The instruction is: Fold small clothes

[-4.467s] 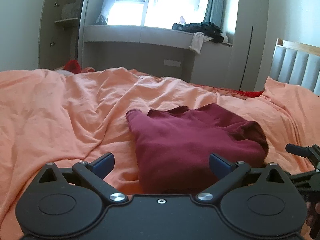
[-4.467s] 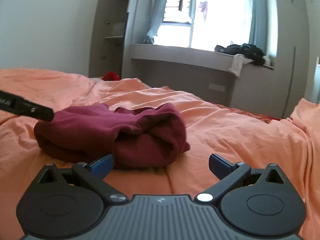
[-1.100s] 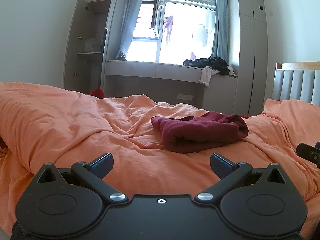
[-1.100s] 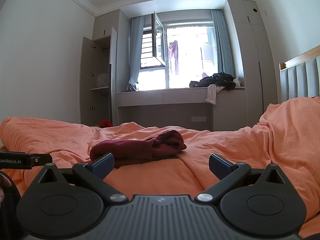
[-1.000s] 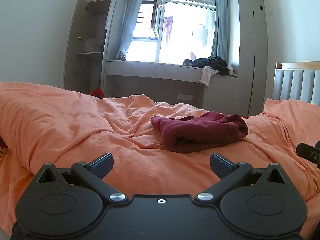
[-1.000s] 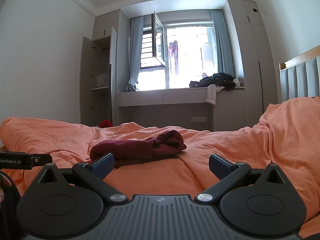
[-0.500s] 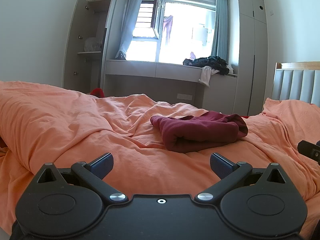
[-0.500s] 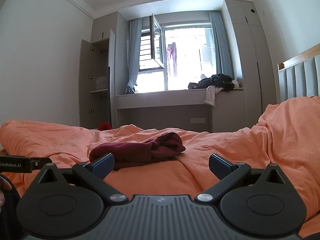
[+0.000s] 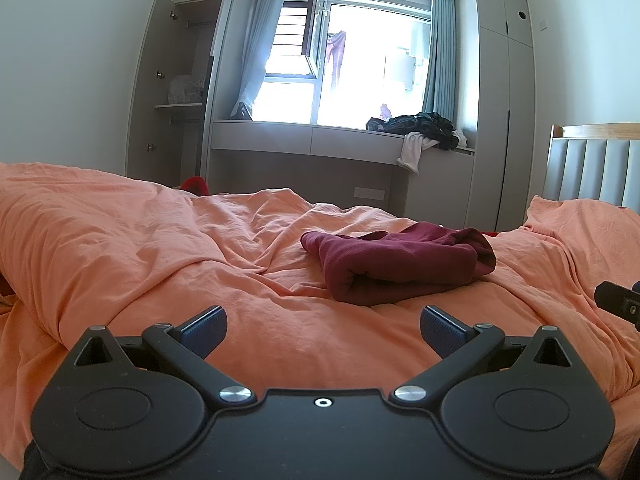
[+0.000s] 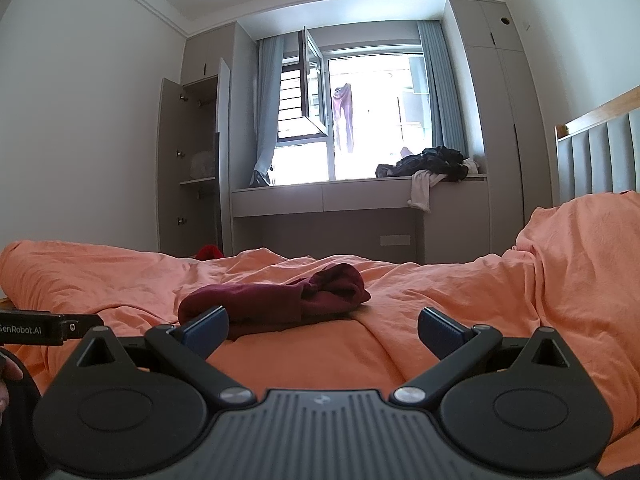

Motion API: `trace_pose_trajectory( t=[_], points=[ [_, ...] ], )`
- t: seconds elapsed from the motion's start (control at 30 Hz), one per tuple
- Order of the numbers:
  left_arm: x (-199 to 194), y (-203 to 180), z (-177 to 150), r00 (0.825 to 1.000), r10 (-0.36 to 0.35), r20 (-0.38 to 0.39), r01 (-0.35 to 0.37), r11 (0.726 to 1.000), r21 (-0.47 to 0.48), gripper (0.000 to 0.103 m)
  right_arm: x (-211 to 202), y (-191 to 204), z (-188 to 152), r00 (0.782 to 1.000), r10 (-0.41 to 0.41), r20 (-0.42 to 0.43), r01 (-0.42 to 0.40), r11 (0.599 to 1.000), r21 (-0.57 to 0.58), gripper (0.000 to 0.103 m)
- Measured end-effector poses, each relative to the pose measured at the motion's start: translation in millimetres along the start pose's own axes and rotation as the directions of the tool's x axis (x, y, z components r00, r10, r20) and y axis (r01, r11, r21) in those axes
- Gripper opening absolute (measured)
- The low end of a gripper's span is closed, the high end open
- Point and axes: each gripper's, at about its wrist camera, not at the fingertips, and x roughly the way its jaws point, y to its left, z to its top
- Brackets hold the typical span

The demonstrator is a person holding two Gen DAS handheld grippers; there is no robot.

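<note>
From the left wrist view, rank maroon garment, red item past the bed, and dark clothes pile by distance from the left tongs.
1. Maroon garment, ahead, slightly right, on the bed.
2. Red item, left, beyond the bed's far edge.
3. Dark clothes pile, on the window ledge, right.

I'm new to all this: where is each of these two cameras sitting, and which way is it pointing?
Left wrist view: rides on the left hand-held gripper, low over the orange duvet, facing the window; its open blue-padded fingers show.
Right wrist view: rides on the right hand-held gripper, lower and further right, facing the same window; its open fingers show, plus part of the other gripper at left.
Shared: the folded maroon garment, the duvet, the clothes pile on the sill.
</note>
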Motion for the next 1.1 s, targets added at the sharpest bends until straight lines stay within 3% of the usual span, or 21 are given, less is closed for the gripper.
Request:
trace_pose_trajectory(
  t=[1.1],
  points=[
    [-0.8,-0.5,-1.6,1.0,0.005,0.005,-0.005,1.0,0.011,0.103,0.0,-0.4,-0.4,1.0,0.0,0.0,0.0,1.0,-0.001,0.103]
  ],
)
